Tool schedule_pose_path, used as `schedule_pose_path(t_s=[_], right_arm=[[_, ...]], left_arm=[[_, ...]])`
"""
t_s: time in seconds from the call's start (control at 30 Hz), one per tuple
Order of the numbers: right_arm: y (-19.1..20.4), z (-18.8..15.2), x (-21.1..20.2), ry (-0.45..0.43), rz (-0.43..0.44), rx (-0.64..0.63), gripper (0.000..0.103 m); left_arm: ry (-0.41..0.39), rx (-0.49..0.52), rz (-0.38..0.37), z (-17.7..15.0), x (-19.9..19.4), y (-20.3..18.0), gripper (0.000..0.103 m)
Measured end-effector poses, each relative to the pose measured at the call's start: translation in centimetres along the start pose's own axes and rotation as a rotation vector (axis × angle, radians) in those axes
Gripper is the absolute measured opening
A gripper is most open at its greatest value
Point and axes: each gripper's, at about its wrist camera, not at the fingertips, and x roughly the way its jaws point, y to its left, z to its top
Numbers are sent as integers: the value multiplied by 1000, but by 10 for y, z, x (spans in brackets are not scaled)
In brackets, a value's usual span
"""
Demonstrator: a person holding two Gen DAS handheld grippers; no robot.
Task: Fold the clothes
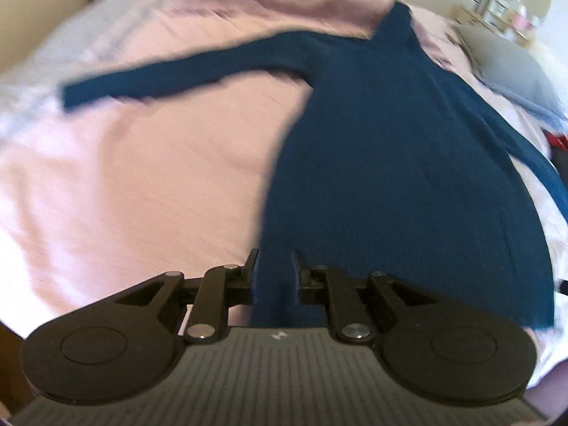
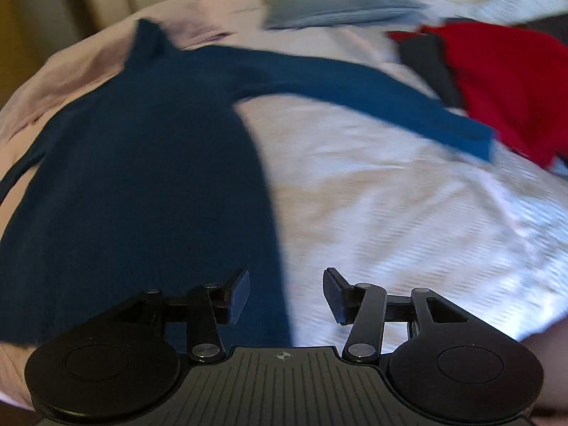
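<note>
Now both grippers – left (image 1: 274,272) and right (image 2: 285,294) – hang released above the sweater (image 1: 390,163); grasp its hem corners evenly.

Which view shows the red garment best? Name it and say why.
The right wrist view. The red garment lies there in the upper right on the bed, large and unobstructed, beyond the blue sweater sleeve. The left wrist view catches only a small red sliver at its right edge.
</note>
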Motion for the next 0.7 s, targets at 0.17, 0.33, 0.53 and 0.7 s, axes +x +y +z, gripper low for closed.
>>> schedule_pose_path(t_s=[0.17,0.33,0.53,0.7], right_arm=[[18,-38,36,207,-76,-50,50],[-8,-54,0,328,-20,108,50],[7,-4,-71,213,62,54,50],[23,47,-127,78,128,30,53]], left_arm=[[163,22,56,-35,19,-17,15],[268,3,120,-46,-23,-23,15],[163,17,140,-6,-98,-60,16],[45,23,138,27,-153,-95,26]])
